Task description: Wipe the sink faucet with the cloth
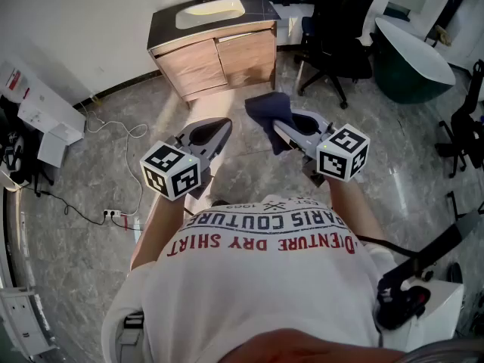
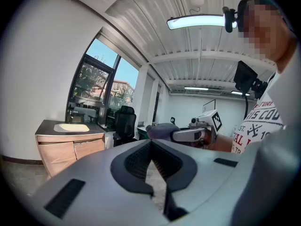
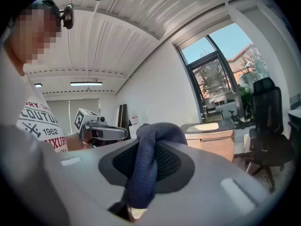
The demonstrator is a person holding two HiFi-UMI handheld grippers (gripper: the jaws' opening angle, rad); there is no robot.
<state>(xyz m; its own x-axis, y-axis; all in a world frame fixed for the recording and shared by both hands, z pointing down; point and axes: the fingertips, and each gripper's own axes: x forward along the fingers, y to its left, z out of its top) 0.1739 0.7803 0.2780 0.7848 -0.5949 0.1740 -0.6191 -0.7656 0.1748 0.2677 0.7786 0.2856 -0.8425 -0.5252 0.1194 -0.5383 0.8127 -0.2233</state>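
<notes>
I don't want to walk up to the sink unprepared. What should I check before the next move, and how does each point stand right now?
1. Cloth in hand: ok. The right gripper has its jaws shut on the dark blue cloth.
2. Left gripper free: ok. Its jaws are together with nothing between them.
3. Sink within reach: not ok. The vanity with the sink stands ahead across open floor.
4. Faucet located: cannot tell. It can't be made out in any view.
5. Path: ok. The office chair stands off to the right and the cable lies off to the left.
</notes>
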